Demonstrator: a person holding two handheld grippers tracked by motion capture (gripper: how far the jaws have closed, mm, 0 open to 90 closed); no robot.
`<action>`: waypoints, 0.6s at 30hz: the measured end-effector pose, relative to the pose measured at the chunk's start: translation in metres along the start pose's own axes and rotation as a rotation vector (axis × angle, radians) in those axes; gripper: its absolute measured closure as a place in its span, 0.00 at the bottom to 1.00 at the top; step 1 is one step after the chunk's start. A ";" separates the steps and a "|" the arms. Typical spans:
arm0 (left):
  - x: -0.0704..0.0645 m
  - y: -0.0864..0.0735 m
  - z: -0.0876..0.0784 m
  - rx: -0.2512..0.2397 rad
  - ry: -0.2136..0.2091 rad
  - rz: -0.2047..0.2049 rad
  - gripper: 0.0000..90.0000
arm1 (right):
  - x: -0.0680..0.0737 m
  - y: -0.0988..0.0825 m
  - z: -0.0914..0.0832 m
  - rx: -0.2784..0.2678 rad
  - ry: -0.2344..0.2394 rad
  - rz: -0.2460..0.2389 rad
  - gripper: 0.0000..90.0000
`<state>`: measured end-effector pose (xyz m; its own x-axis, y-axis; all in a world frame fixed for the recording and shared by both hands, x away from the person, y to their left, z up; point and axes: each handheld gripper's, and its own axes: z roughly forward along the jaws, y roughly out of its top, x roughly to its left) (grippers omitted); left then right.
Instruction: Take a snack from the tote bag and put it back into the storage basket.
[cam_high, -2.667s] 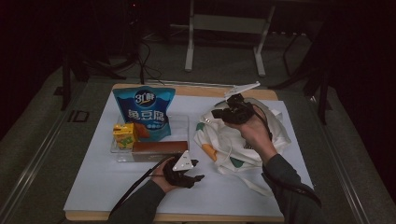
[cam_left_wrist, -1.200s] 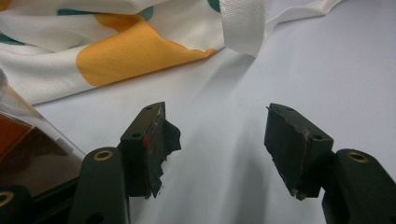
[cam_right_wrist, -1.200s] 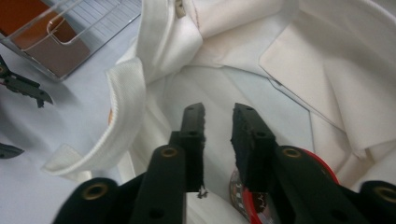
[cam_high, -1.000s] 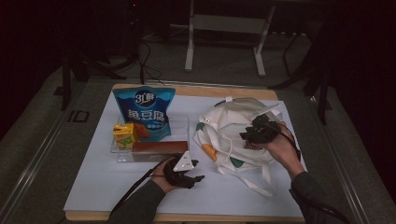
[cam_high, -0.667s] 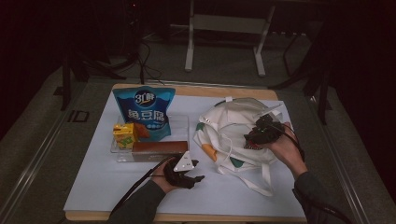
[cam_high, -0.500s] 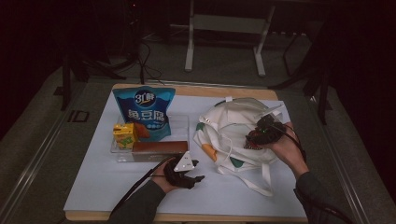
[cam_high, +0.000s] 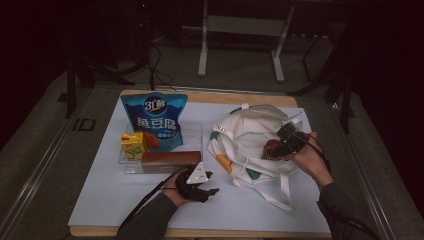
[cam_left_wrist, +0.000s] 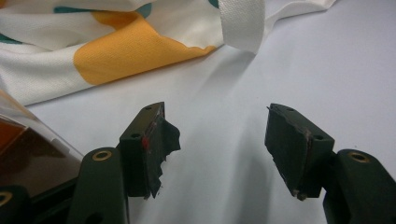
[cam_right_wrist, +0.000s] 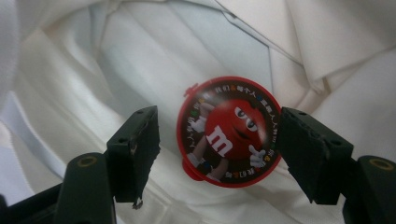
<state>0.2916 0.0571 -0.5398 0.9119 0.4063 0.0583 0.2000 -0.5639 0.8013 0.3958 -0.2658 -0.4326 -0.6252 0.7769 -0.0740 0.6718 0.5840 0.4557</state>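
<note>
My right gripper (cam_high: 280, 146) sits over the bag (cam_high: 250, 135) at the table's right half; its fingers (cam_right_wrist: 135, 149) have just been opening and now stand apart. The red tin (cam_right_wrist: 229, 131) lies between them inside the bag's white folds, a clear gap on the left side, the right finger just beside its rim; whether that one touches I cannot tell. Cloth walls rise close on all sides of the tin.

My left gripper (cam_high: 200, 184) rests low near the table's (cam_high: 100, 200) front edge, fingers apart with nothing between them, bare white surface ahead. The bag's orange patch (cam_left_wrist: 130, 51) and a strap (cam_left_wrist: 243, 23) lie just beyond. The clear tray (cam_high: 127, 162) stands close on its left, with the blue pouch (cam_high: 155, 120) behind
</note>
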 end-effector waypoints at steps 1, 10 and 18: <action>0.000 0.000 0.000 0.000 0.000 0.000 0.43 | -0.001 0.000 0.001 0.004 -0.002 0.008 0.30; 0.000 0.000 0.000 0.000 -0.001 0.000 0.43 | -0.007 -0.002 0.008 0.041 -0.017 0.020 0.28; 0.000 0.000 0.000 0.001 -0.002 0.002 0.43 | -0.007 0.000 0.015 0.074 -0.014 0.013 0.28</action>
<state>0.2917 0.0569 -0.5399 0.9129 0.4039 0.0584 0.1989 -0.5652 0.8006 0.4064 -0.2672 -0.4454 -0.6111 0.7874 -0.0809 0.7078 0.5894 0.3895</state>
